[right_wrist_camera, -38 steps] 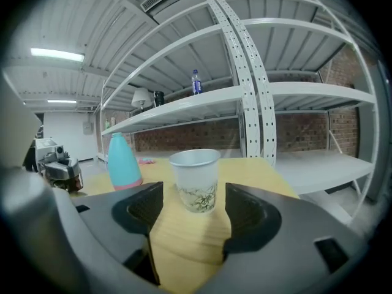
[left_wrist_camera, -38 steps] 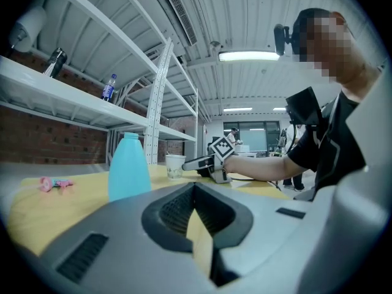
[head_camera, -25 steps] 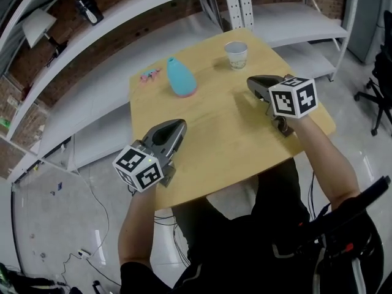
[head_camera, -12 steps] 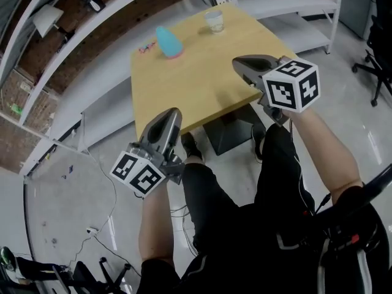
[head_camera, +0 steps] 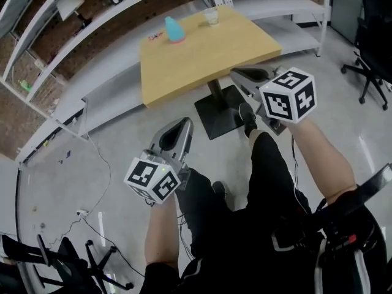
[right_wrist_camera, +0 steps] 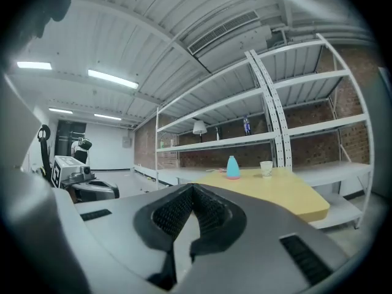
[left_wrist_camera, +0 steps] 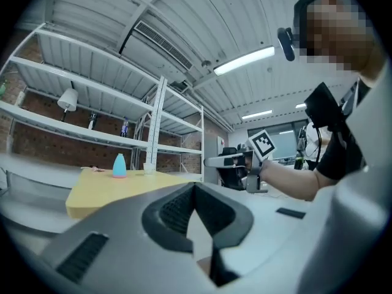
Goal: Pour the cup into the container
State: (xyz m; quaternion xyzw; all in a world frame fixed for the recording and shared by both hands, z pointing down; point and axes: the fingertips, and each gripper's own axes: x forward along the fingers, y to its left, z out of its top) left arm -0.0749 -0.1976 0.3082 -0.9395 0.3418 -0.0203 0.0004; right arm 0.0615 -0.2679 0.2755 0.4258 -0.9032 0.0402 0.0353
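Pale wood table (head_camera: pixel 202 60) on a black pedestal, well ahead of both grippers. Cup (head_camera: pixel 211 17) upright by the far edge, close to the far right corner. Blue container (head_camera: pixel 174 29) with a pink base upright along the same far edge, left of the cup and apart from it. Small pink bit (head_camera: pixel 153 36) near the far left corner, too small to make out. Both task things well apart from every fingertip, neither touched nor held.

Left gripper (head_camera: pixel 182 123) out over the grey floor, short of the table's near edge, fingers pressed together tip to tip with nothing between them. Right gripper (head_camera: pixel 236 73) likewise closed, tips meeting, empty, its nose just about at the near right edge as seen from the head view, higher in that picture than the left.

Both forearms stretched forward above black-trousered legs, grippers pointing roughly level towards the table, marker cubes at the wrist ends. From each gripper view, table, container and cup small in the distance beyond the closed tips.
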